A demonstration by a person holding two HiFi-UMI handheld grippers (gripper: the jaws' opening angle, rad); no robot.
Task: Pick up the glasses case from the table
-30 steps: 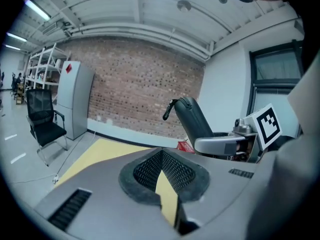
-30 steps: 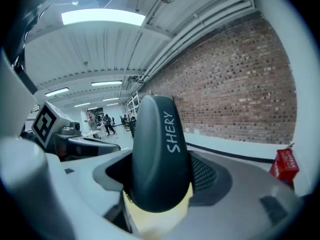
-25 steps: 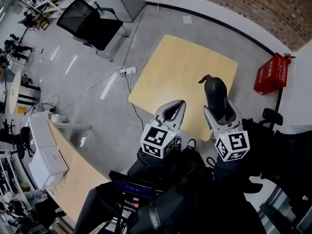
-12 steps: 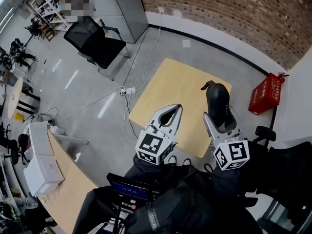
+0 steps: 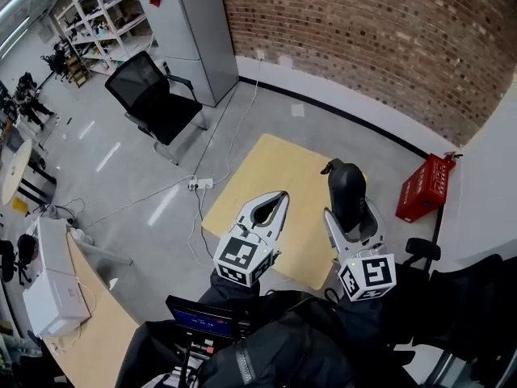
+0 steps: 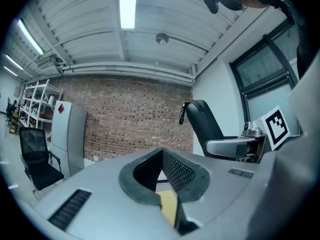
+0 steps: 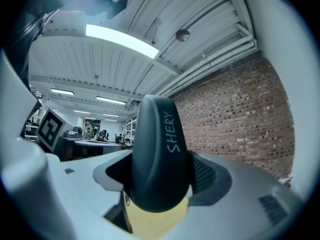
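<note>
Glasses case (image 5: 347,186) is pinched by right hand-held gripper (image 5: 351,215) over the worktop (image 5: 271,172); left hand-held gripper (image 5: 277,196) is pressed together beside it.

the glasses case (image 7: 160,154) stands between the jaws of the right gripper (image 5: 353,219), above the table (image 5: 266,164); the left gripper (image 5: 275,200) lies left of those jaws.

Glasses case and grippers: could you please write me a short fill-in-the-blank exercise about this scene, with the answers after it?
The right gripper is shut on the glasses case, while the jaws of the left gripper hold ___.
White letters on the glasses case spell ___.
The wall beyond the table is made of ___.
Missing words: nothing; SHERY; brick.
</note>
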